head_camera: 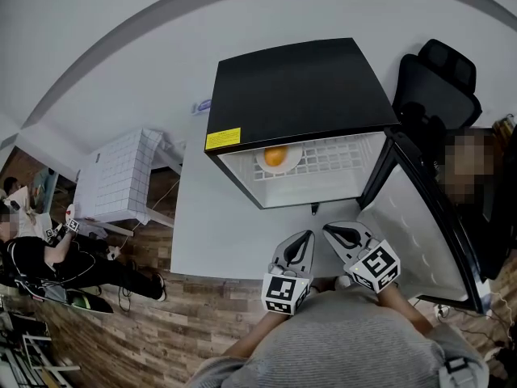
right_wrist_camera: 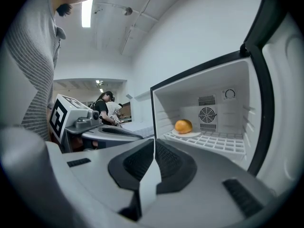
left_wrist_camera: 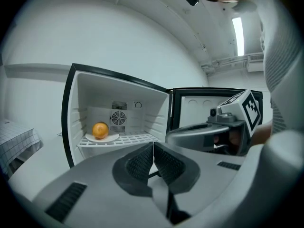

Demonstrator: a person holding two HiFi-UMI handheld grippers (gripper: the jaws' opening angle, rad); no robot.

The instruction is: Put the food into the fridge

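Note:
A small black fridge [head_camera: 299,95] stands open on a white table [head_camera: 218,233], its door [head_camera: 420,225] swung out to the right. Inside, an orange [head_camera: 275,156] sits on a white plate [head_camera: 279,165] on the wire shelf [head_camera: 339,162]; the same orange [left_wrist_camera: 99,130] shows in the left gripper view, and the orange [right_wrist_camera: 183,126] also shows in the right gripper view. My left gripper [head_camera: 305,238] and right gripper [head_camera: 333,231] hover side by side in front of the opening, both shut and empty, their jaws pressed together.
A black office chair [head_camera: 436,79] stands behind the fridge at the right. A white gridded box [head_camera: 121,176] sits left of the table. People sit on the wooden floor [head_camera: 161,330] at far left. A person stands by the door's right side.

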